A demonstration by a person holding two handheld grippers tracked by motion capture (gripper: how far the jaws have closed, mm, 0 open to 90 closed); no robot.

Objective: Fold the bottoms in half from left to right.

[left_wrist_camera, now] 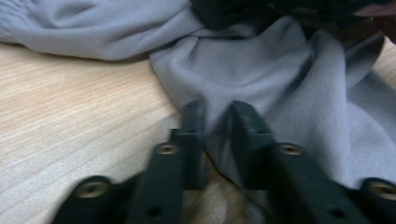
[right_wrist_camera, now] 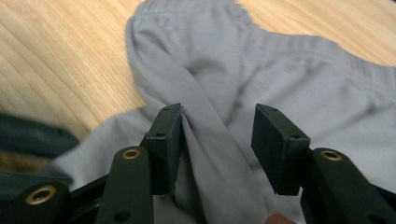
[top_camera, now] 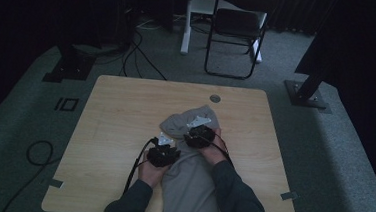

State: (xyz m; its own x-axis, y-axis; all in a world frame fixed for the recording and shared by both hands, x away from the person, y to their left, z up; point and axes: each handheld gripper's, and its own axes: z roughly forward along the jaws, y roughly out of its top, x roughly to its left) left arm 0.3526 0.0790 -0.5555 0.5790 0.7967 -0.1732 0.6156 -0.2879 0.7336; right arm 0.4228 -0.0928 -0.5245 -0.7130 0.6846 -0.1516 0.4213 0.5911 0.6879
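A soft, light grey elastic-waisted cloth garment (top_camera: pixel 192 156) lies bunched on the pale wooden table (top_camera: pixel 119 126) — left gripper (left_wrist_camera: pixel 217 116) nearly pinching a fold, right gripper (right_wrist_camera: pixel 217 126) released astride a ridge — best taken by its raised creases.

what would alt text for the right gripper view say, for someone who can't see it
Two black jaws of the right gripper stand apart over a rumpled grey garment, a raised fold of the cloth lying between them against the left jaw. The garment lies on a light wooden table, its gathered elastic band running across the top.
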